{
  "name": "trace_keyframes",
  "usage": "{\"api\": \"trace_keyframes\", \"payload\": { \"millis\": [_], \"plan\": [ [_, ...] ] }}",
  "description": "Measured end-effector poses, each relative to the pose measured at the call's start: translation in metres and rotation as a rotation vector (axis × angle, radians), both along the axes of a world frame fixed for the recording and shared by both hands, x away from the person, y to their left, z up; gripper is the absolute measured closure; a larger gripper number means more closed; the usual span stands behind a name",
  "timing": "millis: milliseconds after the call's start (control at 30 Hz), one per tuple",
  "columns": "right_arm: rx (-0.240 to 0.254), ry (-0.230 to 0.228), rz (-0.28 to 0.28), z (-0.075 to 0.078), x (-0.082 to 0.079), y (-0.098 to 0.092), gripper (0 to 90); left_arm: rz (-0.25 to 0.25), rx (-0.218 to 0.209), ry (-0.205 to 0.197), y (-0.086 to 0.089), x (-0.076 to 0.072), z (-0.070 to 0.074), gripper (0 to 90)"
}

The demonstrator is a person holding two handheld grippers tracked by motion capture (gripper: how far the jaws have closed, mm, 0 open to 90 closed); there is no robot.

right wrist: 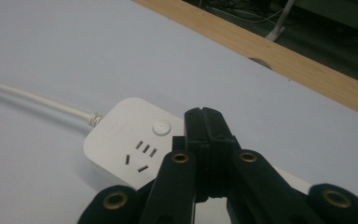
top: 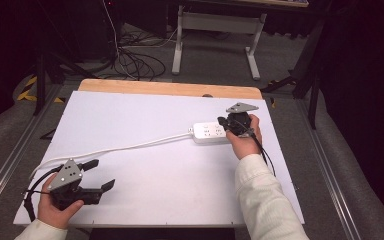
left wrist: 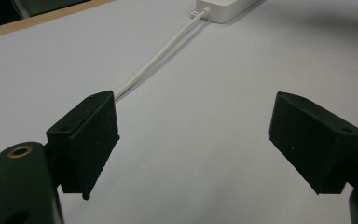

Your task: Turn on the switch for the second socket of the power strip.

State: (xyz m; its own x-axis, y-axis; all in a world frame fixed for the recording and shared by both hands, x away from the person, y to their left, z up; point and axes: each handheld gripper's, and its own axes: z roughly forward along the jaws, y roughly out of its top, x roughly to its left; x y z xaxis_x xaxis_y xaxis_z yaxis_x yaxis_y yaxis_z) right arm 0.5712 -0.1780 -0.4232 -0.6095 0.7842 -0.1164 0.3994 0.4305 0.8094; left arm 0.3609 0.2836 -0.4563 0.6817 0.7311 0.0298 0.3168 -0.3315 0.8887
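The right gripper point(right wrist: 205, 116), jaws clenched empty, hovers over the strip point(right wrist: 135, 149) lying nine-to-three at the table's point(top: 180, 190) two o'clock, its button point(right wrist: 161, 127) just toward ten o'clock of the tips.

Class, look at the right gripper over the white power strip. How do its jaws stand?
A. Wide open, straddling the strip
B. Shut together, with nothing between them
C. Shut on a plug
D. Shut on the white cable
B: in the right gripper view, the right gripper has its two black jaws pressed flat together above the power strip, with nothing between them.
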Motion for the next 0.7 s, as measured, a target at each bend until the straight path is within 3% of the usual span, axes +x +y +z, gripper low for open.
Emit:
{"api": "trace_keyframes", "payload": {
  "millis": [233, 700],
  "plan": [
    [0.037, 0.037, -0.029, -0.012, 0.008, 0.001, 90.0, -0.001, -0.001, -0.001, 0.0, 0.0, 0.0, 16.1],
    [0.059, 0.056, -0.104, -0.029, 0.021, 0.001, 90.0, -0.003, 0.001, 0.0, 0.0, 0.0, 0.0, 16.2]
  ]
}}
